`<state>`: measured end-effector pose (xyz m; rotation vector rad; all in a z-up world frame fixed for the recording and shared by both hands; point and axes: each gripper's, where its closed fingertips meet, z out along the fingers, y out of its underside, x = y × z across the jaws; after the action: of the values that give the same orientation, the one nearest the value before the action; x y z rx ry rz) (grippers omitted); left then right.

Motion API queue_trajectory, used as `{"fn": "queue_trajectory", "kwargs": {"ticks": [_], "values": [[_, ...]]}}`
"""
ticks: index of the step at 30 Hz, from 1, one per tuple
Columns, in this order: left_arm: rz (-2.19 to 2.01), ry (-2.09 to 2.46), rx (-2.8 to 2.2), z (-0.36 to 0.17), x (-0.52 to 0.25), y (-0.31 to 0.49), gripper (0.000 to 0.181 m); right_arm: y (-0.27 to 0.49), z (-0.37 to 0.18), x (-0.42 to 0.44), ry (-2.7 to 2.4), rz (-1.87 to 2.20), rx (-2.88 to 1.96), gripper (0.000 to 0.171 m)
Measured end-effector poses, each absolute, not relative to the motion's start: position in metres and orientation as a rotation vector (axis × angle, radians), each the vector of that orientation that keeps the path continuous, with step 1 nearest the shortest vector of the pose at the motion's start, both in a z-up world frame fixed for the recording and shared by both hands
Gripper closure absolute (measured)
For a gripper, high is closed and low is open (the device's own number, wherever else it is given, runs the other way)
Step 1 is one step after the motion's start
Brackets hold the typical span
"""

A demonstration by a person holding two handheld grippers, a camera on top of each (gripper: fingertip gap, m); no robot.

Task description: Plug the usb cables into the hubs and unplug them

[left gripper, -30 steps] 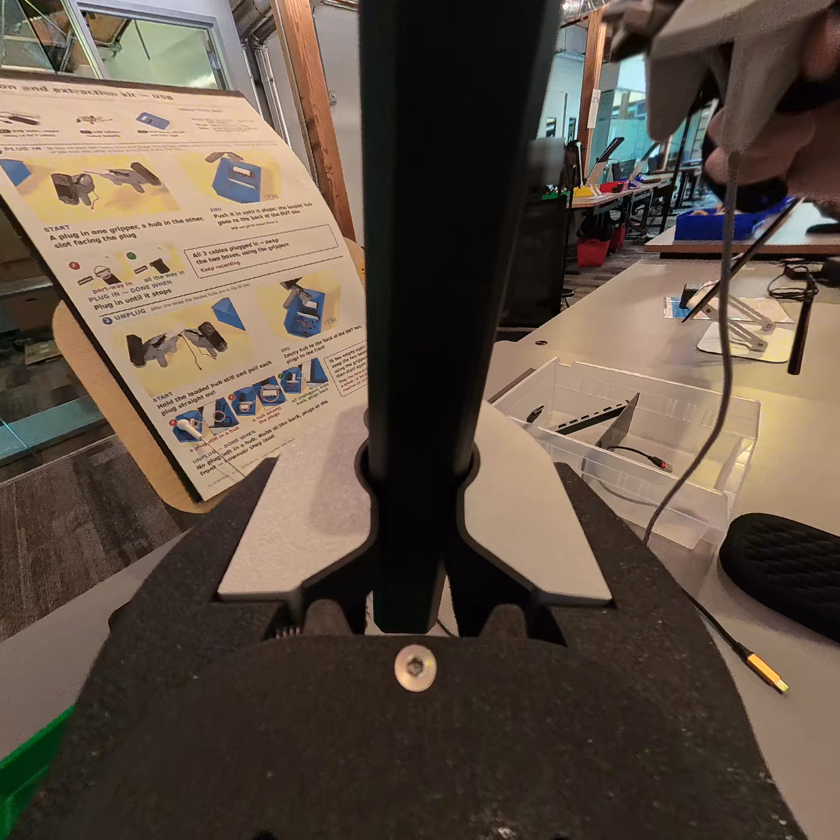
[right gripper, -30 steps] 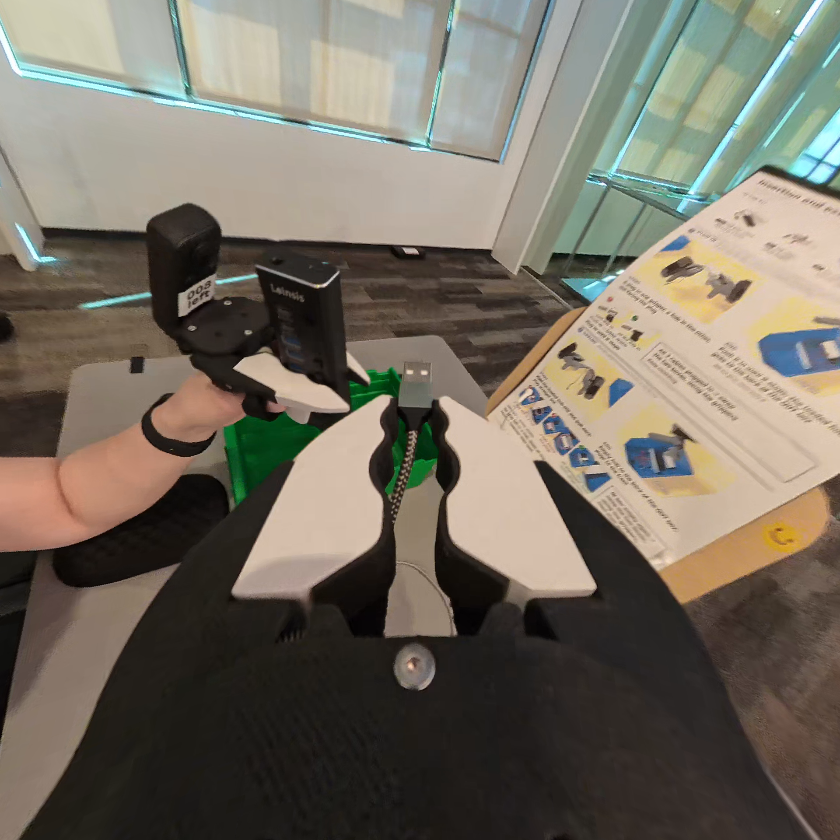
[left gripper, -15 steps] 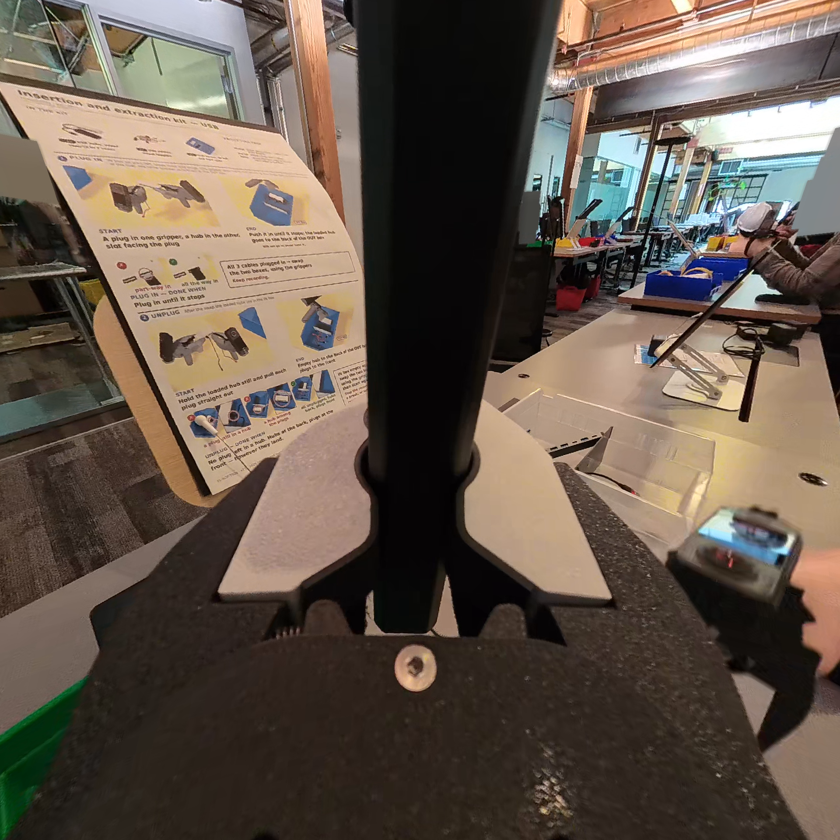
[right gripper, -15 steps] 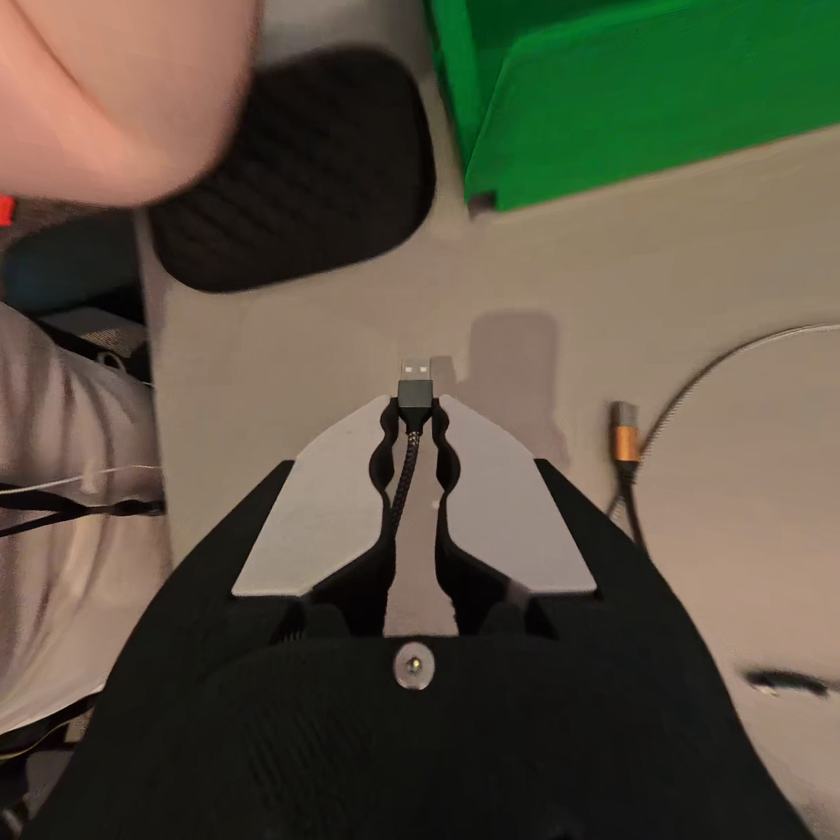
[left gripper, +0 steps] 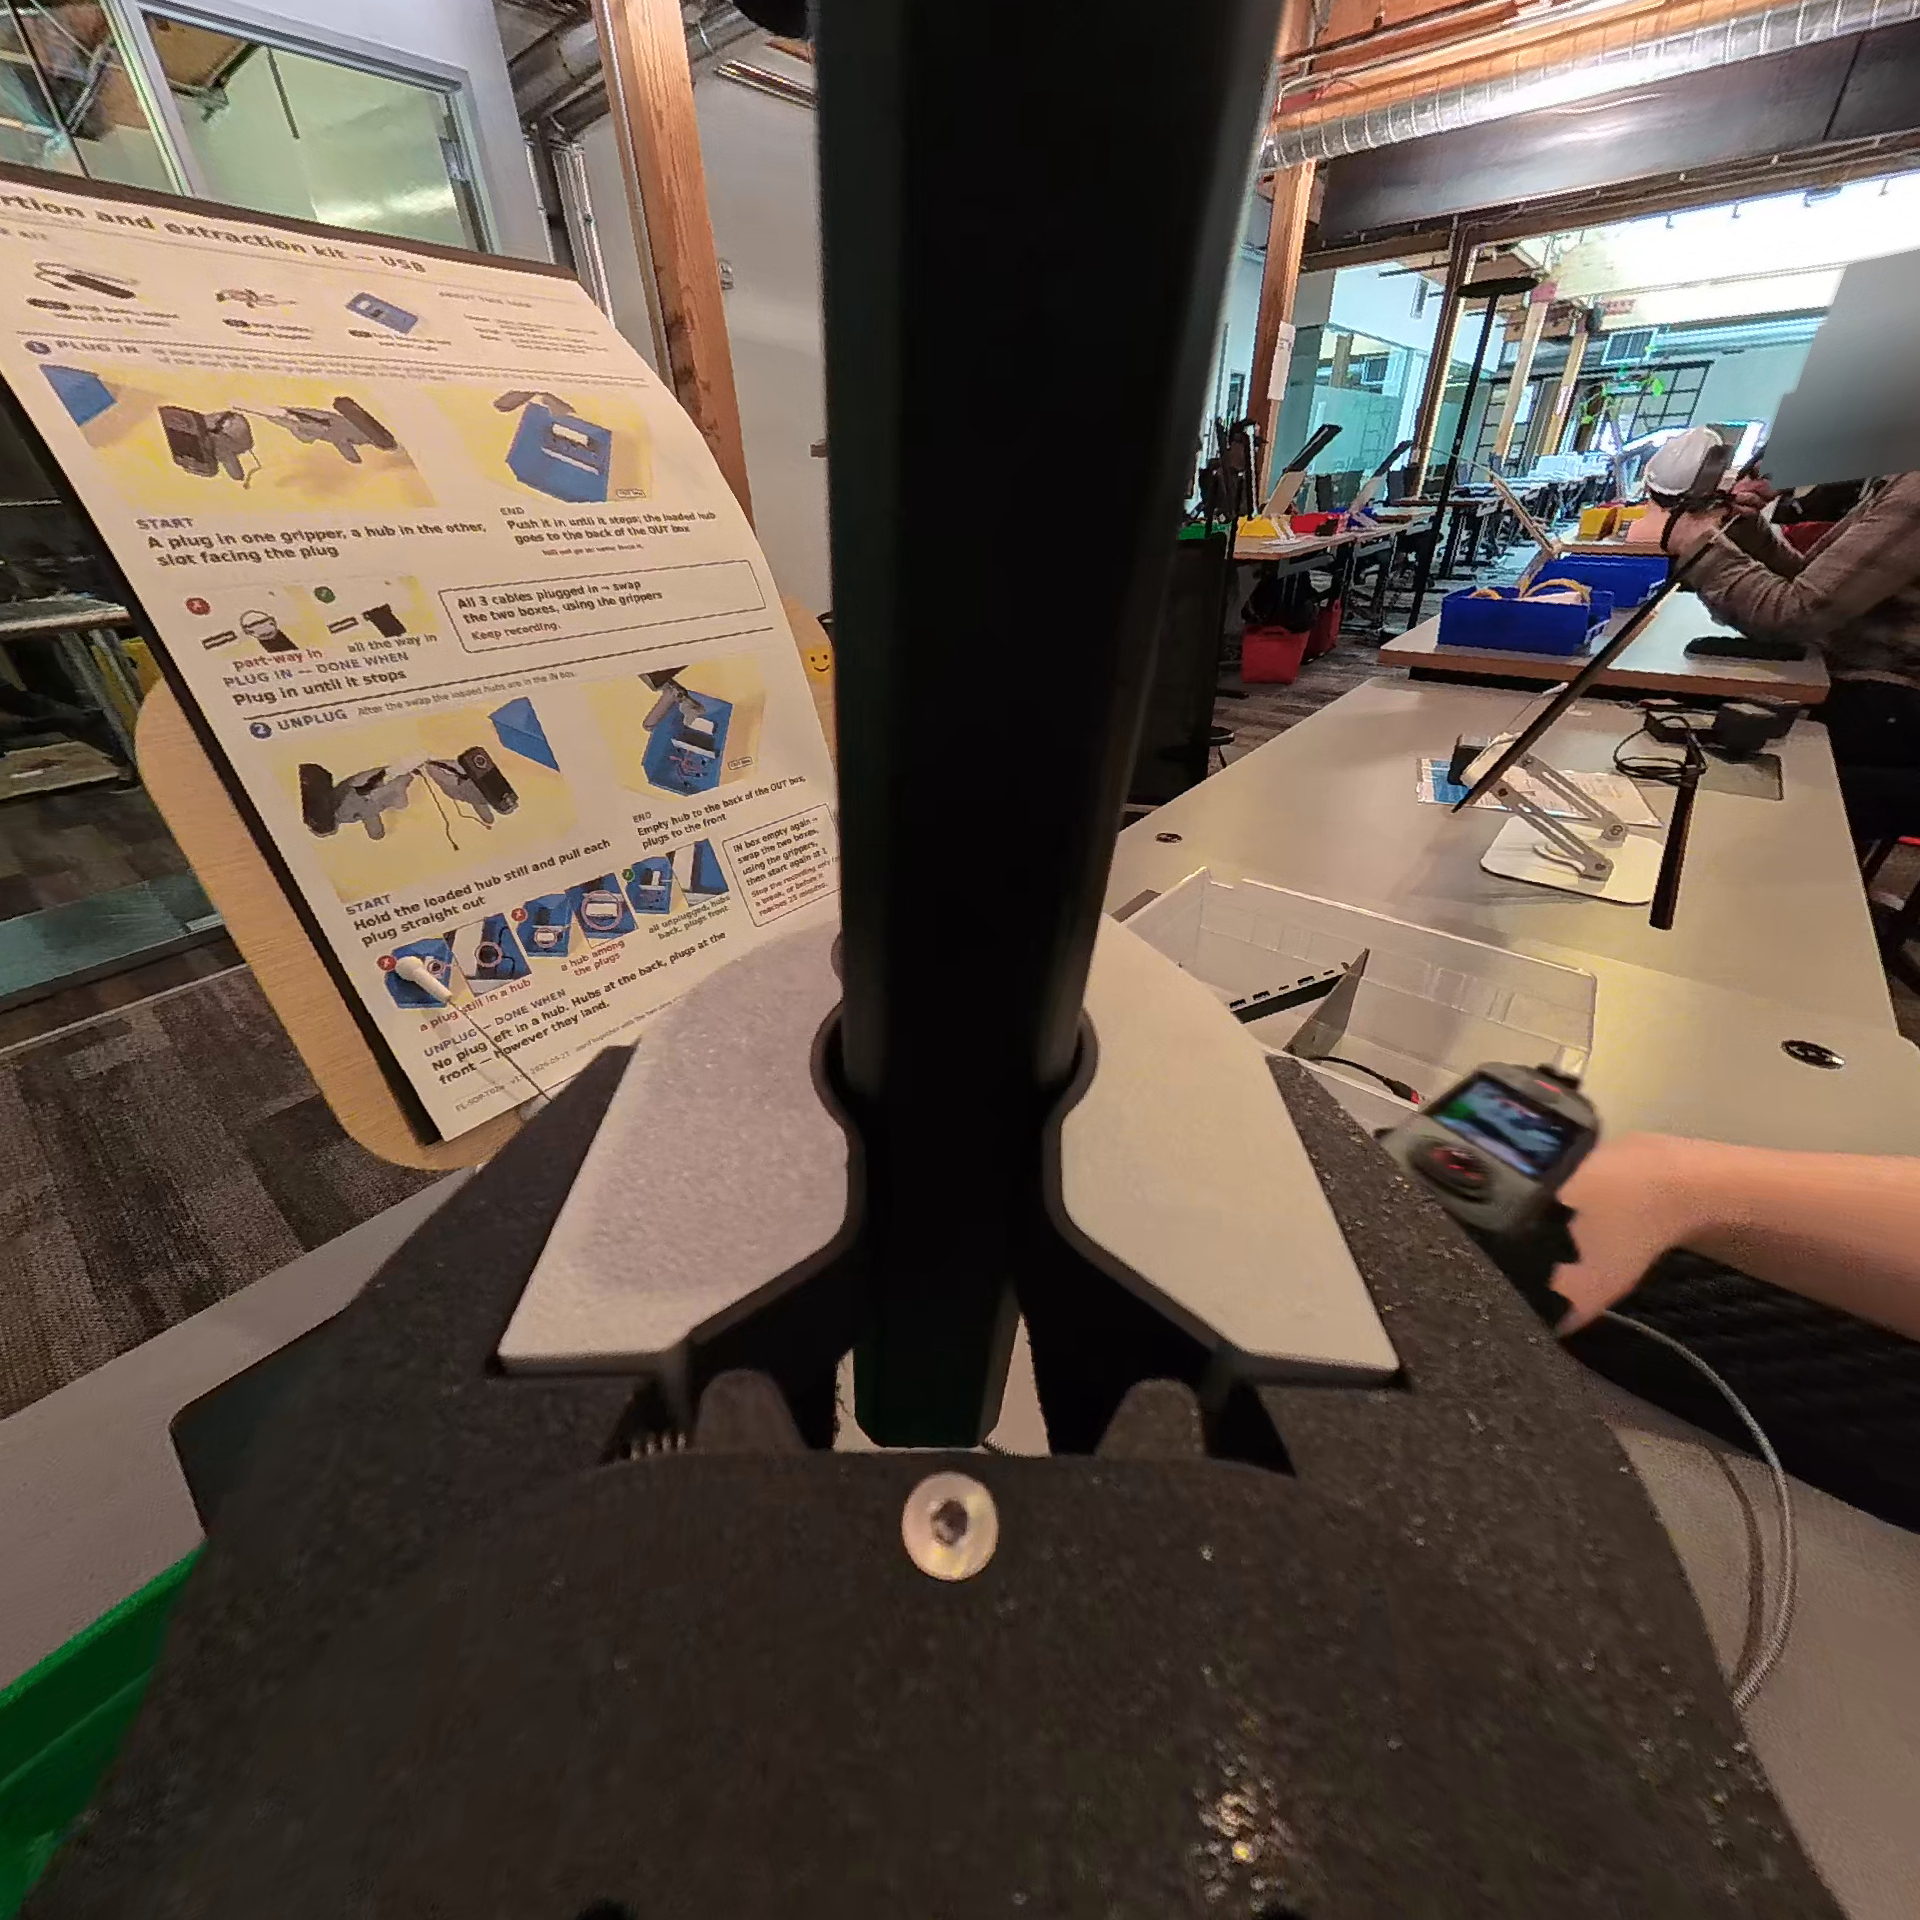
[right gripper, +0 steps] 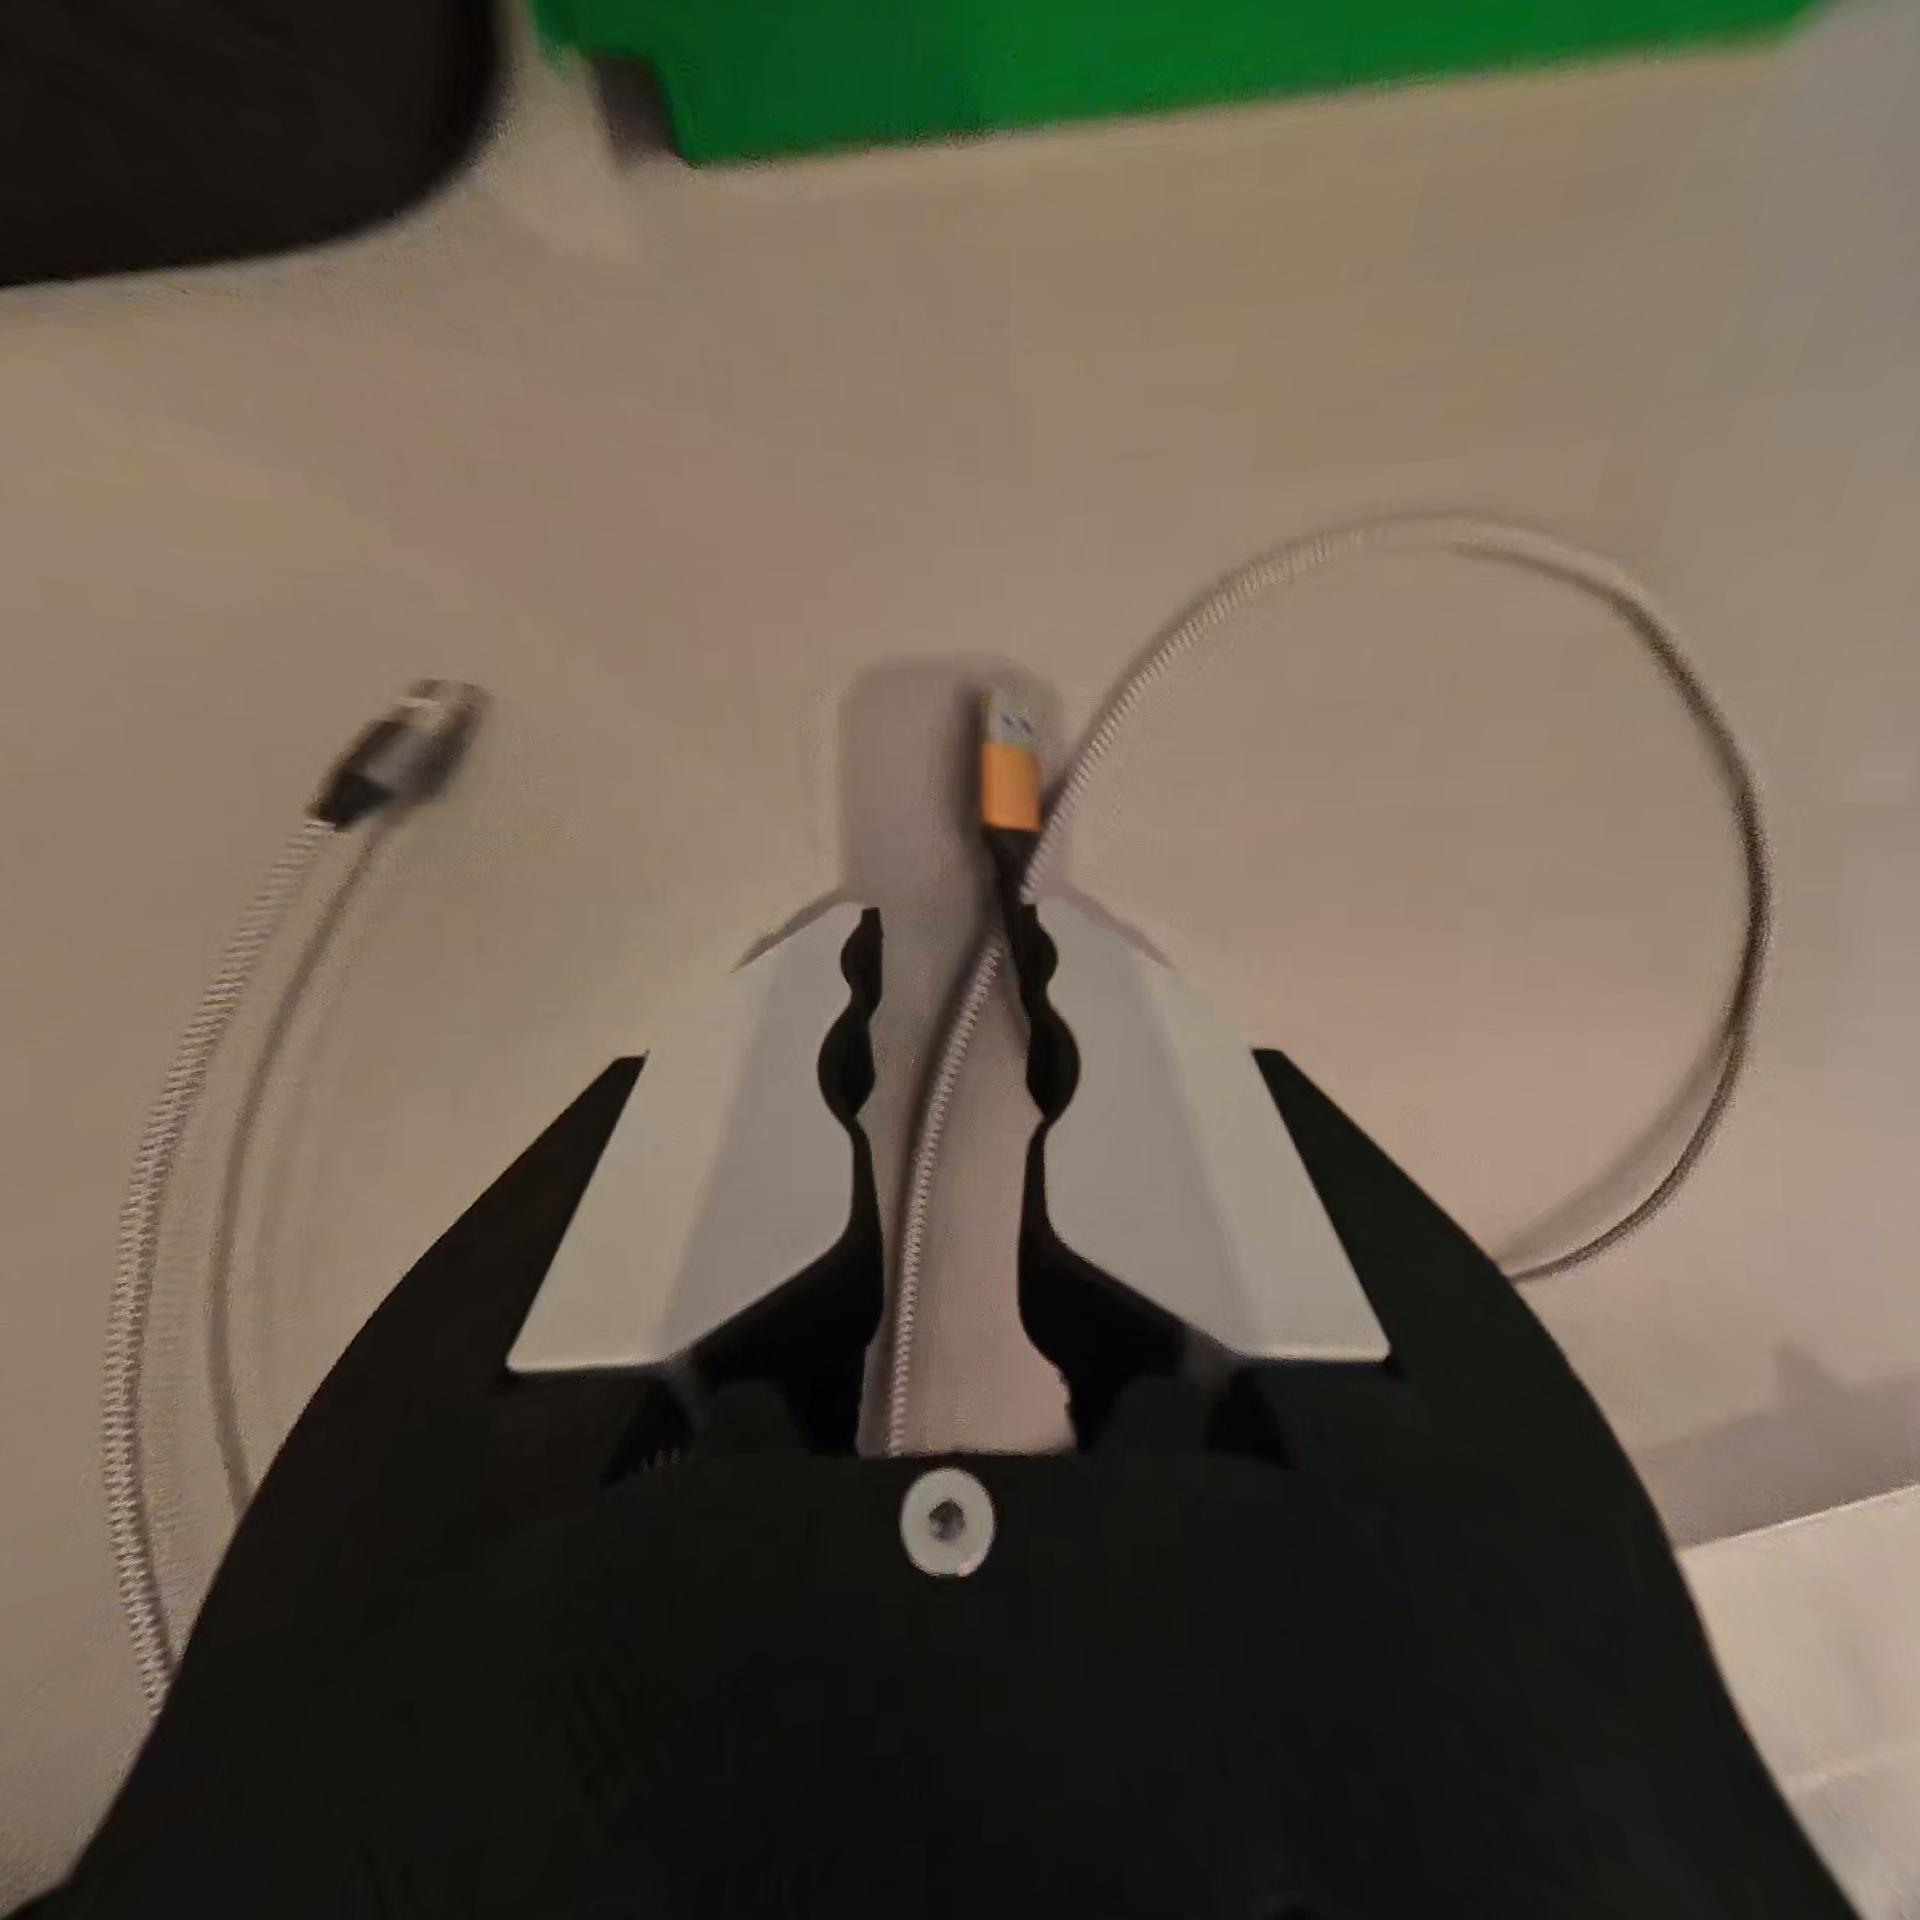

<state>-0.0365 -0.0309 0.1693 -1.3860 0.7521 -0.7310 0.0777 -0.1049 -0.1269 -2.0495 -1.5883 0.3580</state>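
The left gripper (left gripper: 956,1049) is clamped on a dark USB hub (left gripper: 1023,520) that stands upright between its white pads and runs out of the top of the left wrist view. At 10 o'clock from the hub an instruction board (left gripper: 416,644) leans on a tan stand, and at 3 o'clock a clear plastic bin (left gripper: 1403,987) sits on the grey table (left gripper: 1351,821), with a thin dark hub-like bar leaning inside it. At 4 o'clock in that view a hand (left gripper: 1621,1216) grips the other device, its small screen facing the camera, with a braided cable curving on the table just below it. A green bin (left gripper: 73,1704) edge shows at 8 o'clock. In the right wrist view, which is motion-blurred, the right gripper (right gripper: 951,914) points down at the table with its jaws parted to a moderate gap and nothing pinched between them. The orange-sleeved USB plug (right gripper: 1008,779) lies on the table just past the tips at 12 o'clock, close to the right finger, and its braided cable (right gripper: 1662,727) loops round at 2 o'clock and passes down through the gap. A second, grey USB plug (right gripper: 400,753) lies well apart at 10 o'clock, its cable trailing toward 8 o'clock. The green bin (right gripper: 1247,73) fills the top edge, and a black pad (right gripper: 208,114) sits at 11 o'clock
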Motion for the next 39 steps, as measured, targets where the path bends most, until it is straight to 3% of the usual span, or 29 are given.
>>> {"fn": "queue_trajectory", "kwargs": {"ticks": [6,7,13,16,24,29,34,39], "values": [[-0.725,0.765,-1.393,0.167,-0.033,-0.03,0.149,-0.085,-0.155,0.089,-1.517,0.344,-2.183,0.15],[-0.724,0.766,-1.396,0.166,-0.033,-0.029,0.151,-0.087,-0.155,0.087,-1.521,0.368,-2.18,0.164],[-0.724,0.774,-1.403,0.164,-0.03,-0.028,0.146,-0.088,-0.144,0.09,-1.538,0.314,-2.179,0.166],[-0.722,0.777,-1.401,0.164,-0.029,-0.029,0.146,-0.081,-0.104,0.094,-1.467,0.251,-2.08,0.166],[-0.716,0.768,-1.403,0.163,-0.027,-0.026,0.149,-0.077,0.108,0.138,-1.129,0.084,-1.698,0.166],[-0.702,0.774,-1.41,0.161,-0.025,-0.026,0.151,-0.083,0.196,0.164,-1.052,-0.087,-1.589,0.166],[-0.703,0.774,-1.417,0.159,-0.025,-0.025,0.151,-0.084,0.229,0.2,-0.986,-0.213,-1.611,0.166],[-0.708,0.782,-1.418,0.159,-0.023,-0.025,0.151,-0.084,0.187,0.25,-0.956,-0.259,-1.749,0.166]]}}
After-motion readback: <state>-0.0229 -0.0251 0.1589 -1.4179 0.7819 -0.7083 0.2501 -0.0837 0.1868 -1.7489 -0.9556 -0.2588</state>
